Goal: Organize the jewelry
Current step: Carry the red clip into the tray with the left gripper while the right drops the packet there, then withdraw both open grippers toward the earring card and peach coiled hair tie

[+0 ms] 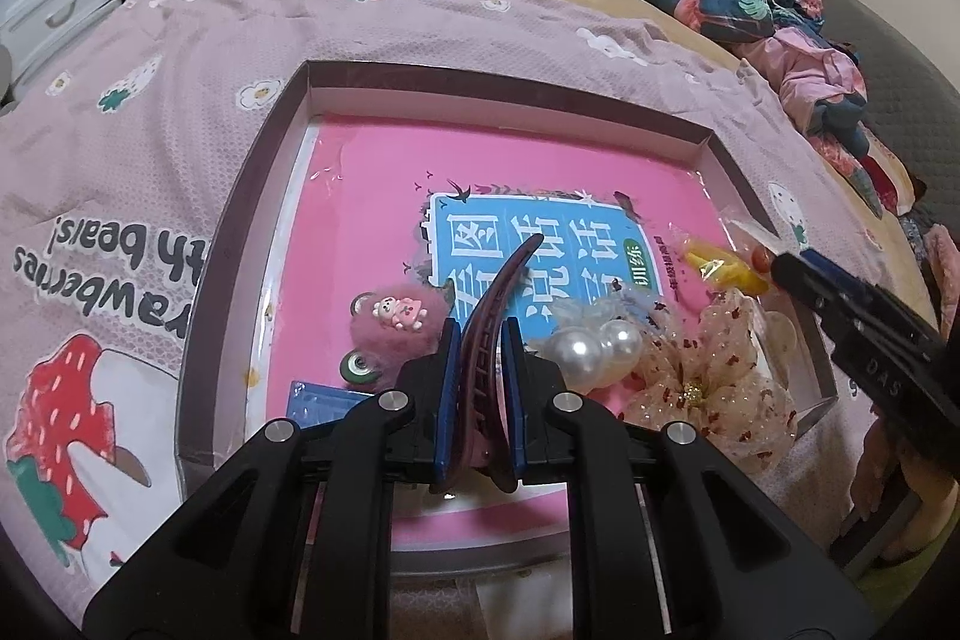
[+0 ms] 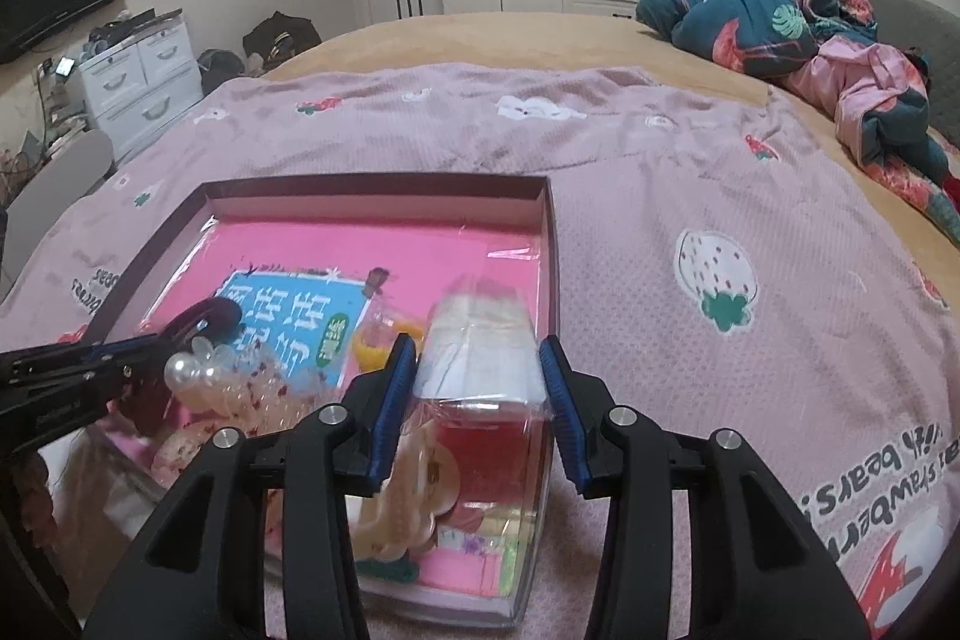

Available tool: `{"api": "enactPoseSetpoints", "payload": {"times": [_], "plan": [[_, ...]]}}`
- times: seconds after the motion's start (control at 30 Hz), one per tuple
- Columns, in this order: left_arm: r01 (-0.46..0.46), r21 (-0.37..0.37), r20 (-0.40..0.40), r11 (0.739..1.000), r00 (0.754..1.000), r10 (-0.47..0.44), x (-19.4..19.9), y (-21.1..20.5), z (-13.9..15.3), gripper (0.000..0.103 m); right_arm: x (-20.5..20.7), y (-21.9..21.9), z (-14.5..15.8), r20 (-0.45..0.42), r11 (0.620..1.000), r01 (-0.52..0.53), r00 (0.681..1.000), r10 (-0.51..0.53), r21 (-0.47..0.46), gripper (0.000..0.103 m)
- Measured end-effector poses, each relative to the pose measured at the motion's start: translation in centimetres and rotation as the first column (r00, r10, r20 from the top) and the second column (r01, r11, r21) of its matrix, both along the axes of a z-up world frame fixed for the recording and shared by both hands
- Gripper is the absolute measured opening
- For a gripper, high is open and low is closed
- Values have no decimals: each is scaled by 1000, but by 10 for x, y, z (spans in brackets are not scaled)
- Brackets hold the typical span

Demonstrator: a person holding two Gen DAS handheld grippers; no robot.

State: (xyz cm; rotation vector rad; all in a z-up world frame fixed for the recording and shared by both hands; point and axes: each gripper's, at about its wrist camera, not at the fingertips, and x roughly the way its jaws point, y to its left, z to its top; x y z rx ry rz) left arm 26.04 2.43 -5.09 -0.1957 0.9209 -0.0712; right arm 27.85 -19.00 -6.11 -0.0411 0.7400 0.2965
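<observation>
We hold the left gripper (image 1: 480,340) clamped on a long curved maroon plastic hair clip (image 1: 493,316): both blue pads press its sides, and its long axis runs straight forward along the fingers, tip pointing toward the far wall of the shallow grey cardboard tray (image 1: 240,196) on the bed. The clip hangs over the tray's near edge, above the pink book with a blue label (image 1: 540,250) lining the tray floor. Just left of it lies a fluffy pink pom-pom hair tie (image 1: 396,322); just right, a pearl bead clip (image 1: 594,346), then a sheer beige sequinned flower bow (image 1: 714,370) at the near right corner. The right gripper (image 2: 477,382) stands wide apart around a clear cellophane packet with white contents (image 2: 480,340) beside the right wall; contact with the pads is unclear. The left is nearer the open pink area, so we judge the clip goes down there, lengthwise.
</observation>
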Motion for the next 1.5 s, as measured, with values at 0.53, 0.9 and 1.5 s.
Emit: {"api": "enactPoseSetpoints", "payload": {"times": [0.53, 0.9, 1.5], "plan": [[-10, -14, 28, 1000, 1000, 10, -16, 1, 12, 7, -49, -18, 8, -4, 999, 4, 1000, -4, 36, 65], [-14, -11, 60, 1000, 998, 15, -32, -3, 29, 30, -75, -26, 18, 4, 999, -1, 1000, 0, 46, 67], [-45, -6, 115, 999, 992, 45, -74, 3, 57, 70, -113, -25, 43, 50, 997, -34, 998, 31, 67, 83]]}}
